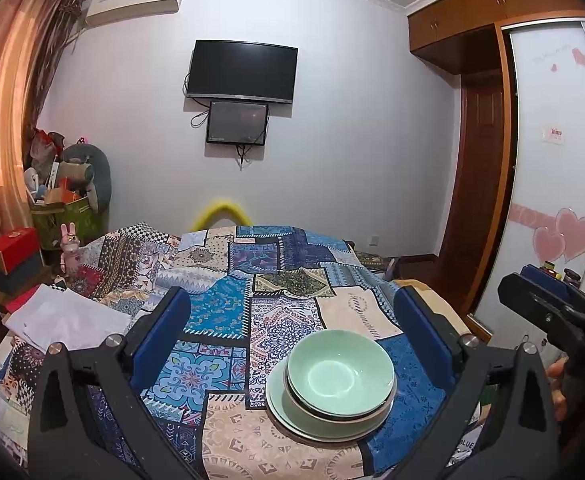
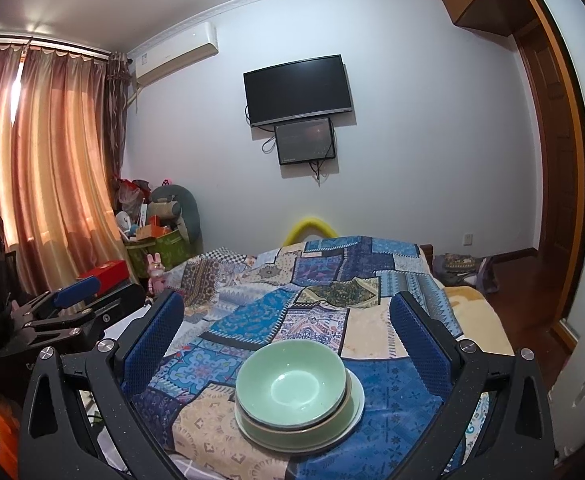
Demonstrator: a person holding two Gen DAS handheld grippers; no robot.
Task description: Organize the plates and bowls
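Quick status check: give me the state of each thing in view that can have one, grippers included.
Left gripper: open, holding nothing.
Right gripper: open, holding nothing.
Top bowl: upright, empty, nested in the bowl under it.
Lower bowl: upright, sitting on the plate.
Plate: flat on the patchwork cloth, under both bowls.
Television: screen dark.
Curtains: drawn shut.

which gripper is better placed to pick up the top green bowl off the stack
Right, narrowly. The top bowl sits nearly centred between the open right gripper fingers. Seen from the open left gripper, the stack lies off toward its right finger.
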